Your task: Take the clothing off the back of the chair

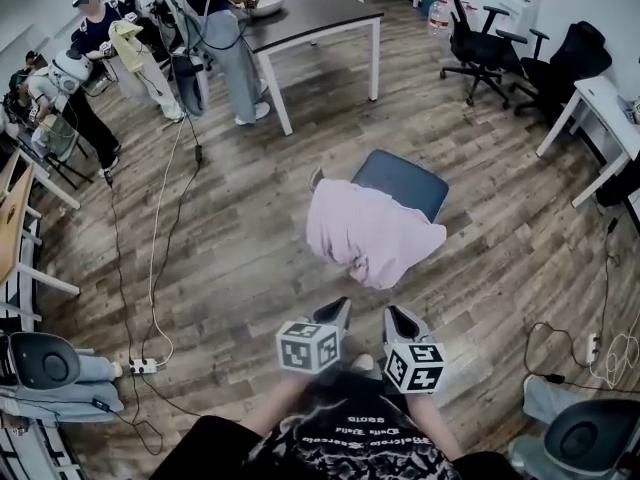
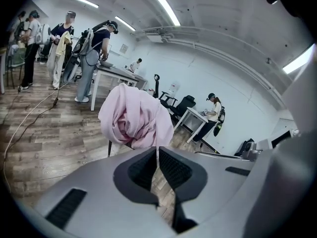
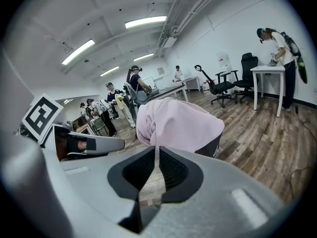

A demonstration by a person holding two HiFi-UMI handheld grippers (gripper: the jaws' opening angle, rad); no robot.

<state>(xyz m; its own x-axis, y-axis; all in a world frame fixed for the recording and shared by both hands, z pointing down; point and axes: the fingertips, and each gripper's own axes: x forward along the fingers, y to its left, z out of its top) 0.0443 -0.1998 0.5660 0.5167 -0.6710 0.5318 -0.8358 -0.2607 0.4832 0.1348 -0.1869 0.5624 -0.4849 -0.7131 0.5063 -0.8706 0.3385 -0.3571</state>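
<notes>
Draping the chair (image 1: 405, 180) back, pink garment (image 1: 372, 233) untouched. Near side of the chair: left gripper (image 1: 338, 310), right gripper (image 1: 395, 316), both closed, empty. Risk: unopened jaws could shove fabric; a snagged pull could tip the chair.

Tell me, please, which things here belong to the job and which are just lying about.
Job: pink garment, chair, left gripper, right gripper.
Lying about: power strip, office chair, table.

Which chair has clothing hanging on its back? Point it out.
The dark-seated chair in the middle of the floor: a pink garment is draped over its back. The black office chairs by the far wall carry nothing pink.
</notes>
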